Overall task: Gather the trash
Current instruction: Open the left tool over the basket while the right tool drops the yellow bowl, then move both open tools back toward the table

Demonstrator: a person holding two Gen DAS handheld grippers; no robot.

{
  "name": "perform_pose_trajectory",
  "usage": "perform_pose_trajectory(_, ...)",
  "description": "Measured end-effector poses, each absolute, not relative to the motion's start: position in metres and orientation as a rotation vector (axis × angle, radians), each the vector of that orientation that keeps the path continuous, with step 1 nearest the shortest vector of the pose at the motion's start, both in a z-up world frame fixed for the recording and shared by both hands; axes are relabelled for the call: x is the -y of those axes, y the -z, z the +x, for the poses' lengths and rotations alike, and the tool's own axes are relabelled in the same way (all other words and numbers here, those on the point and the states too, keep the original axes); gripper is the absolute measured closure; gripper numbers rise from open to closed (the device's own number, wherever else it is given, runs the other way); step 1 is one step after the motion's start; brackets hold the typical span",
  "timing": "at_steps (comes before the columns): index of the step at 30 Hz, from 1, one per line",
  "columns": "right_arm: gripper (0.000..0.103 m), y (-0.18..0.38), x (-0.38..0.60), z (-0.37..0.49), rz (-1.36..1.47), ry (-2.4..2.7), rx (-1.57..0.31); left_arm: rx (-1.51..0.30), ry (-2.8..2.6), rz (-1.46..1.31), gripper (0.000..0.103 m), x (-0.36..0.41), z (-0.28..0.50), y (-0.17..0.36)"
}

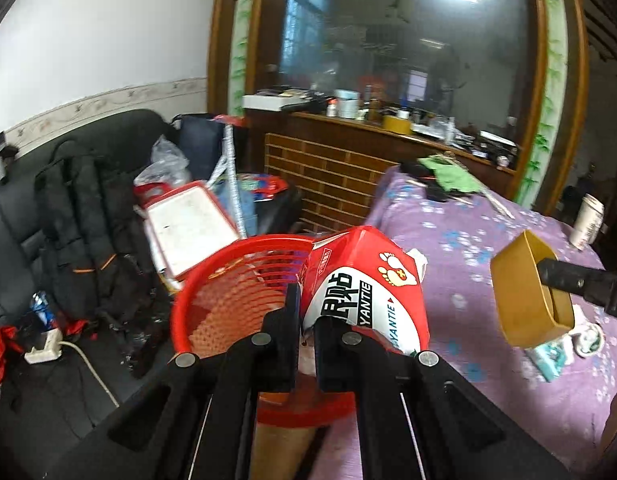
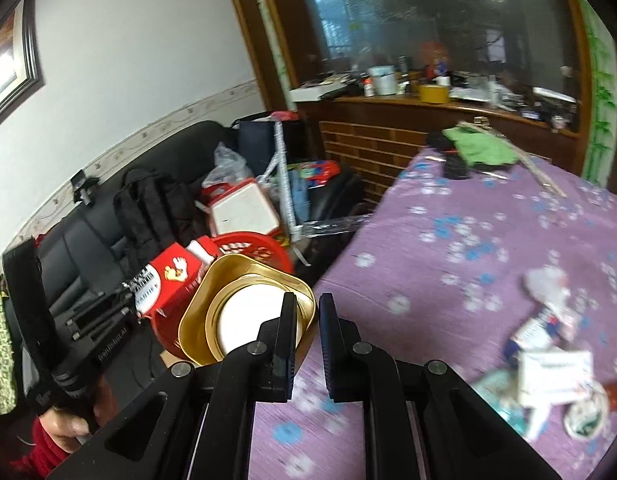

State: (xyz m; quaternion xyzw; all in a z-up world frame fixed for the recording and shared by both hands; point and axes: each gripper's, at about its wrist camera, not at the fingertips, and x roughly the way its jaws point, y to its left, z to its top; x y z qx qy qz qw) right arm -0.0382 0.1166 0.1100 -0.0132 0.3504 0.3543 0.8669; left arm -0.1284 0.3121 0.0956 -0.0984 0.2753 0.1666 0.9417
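Note:
My left gripper [image 1: 306, 312] is shut on a red and white YANTIE box [image 1: 364, 284] and holds it over the rim of a red plastic basket [image 1: 228, 292]. My right gripper [image 2: 308, 312] is shut on the rim of a gold square tin [image 2: 244, 308] with a white inside, held in the air near the basket [image 2: 260, 246]. The tin also shows at the right of the left wrist view [image 1: 528, 292]. The red box shows in the right wrist view [image 2: 168, 280], left of the tin.
A table with a purple flowered cloth [image 2: 448, 260] carries more trash: wrappers, a small white box [image 2: 552, 376] and a round lid [image 2: 588, 416]. A white cup [image 1: 588, 220] stands at the table's right. A black sofa [image 1: 68, 208] with a backpack and clutter lies left.

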Motion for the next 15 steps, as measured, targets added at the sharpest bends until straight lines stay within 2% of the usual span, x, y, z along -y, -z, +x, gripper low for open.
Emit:
perform_pose_trajectory(9,0.09,-0.097,-0.201,-0.013,-0.08,-0.779,-0.763,-0.585,-0.405,-0.227,0.097,-0.354,-0.121,-0.078)
perform_pose_trajectory(11,0.087,-0.092,-0.212,-0.008,-0.09,-0.78,-0.773,-0.592,-0.413,-0.243,0.084,-0.361,-0.119,-0.075)
perform_pose_trajectory(12,0.078,-0.091,-0.216,-0.006,-0.093,-0.778,-0.775,-0.594,-0.419,-0.255,0.06,-0.364,-0.119,-0.075)
perform_pose_trajectory(13,0.075,-0.09,-0.219,-0.004,-0.086,-0.783,-0.778,-0.59,-0.425,-0.266,0.044,-0.367,-0.12,-0.075)
perform_pose_trajectory(15,0.073,-0.091,-0.215,-0.004,-0.062,-0.793,-0.768,-0.569,-0.427,-0.264,0.044,-0.367,-0.124,-0.076)
